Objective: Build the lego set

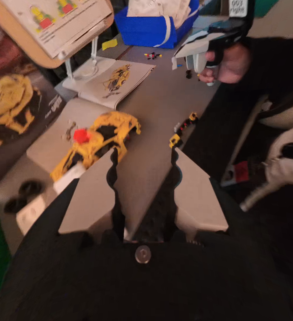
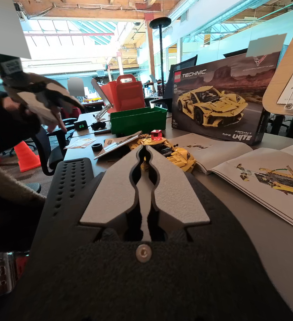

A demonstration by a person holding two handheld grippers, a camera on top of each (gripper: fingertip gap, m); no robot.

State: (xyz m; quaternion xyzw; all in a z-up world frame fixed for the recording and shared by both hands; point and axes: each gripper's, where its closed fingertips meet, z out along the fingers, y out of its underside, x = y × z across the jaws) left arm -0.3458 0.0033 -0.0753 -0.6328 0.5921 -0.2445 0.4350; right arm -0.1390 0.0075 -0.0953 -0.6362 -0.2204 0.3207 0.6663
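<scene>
- Left gripper (image 1: 143,149): grey two-finger tool with black wavy inner edges, held above the grey worktop (image 1: 152,107); fingers spread wide, nothing between them.
- Right gripper (image 2: 144,147): same build, held low over the worktop (image 2: 246,246); fingertips nearly touching, only a narrow gap left. Whether anything is pinched cannot be told.
- Task item: partly built yellow and black brick car (image 1: 100,139) lies on the worktop, to the left of the left gripper's tips. A red block (image 1: 80,136) sits on top of it. In the right wrist view the car (image 2: 178,154) lies just beyond the fingertips, red block (image 2: 156,135) on top.
- Small yellow and black brick sub-assembly (image 1: 184,128) lies near the worktop's edge, apart from the car.
- Open instruction booklet (image 1: 118,81) lies beyond the car; seen also at right (image 2: 257,180).
- Printed set box with yellow car picture (image 2: 218,102) stands upright behind the booklet.
- Green plastic bin (image 2: 138,119) stands behind the car.
- Loose black tyre (image 2: 96,147) lies left of the car.
</scene>
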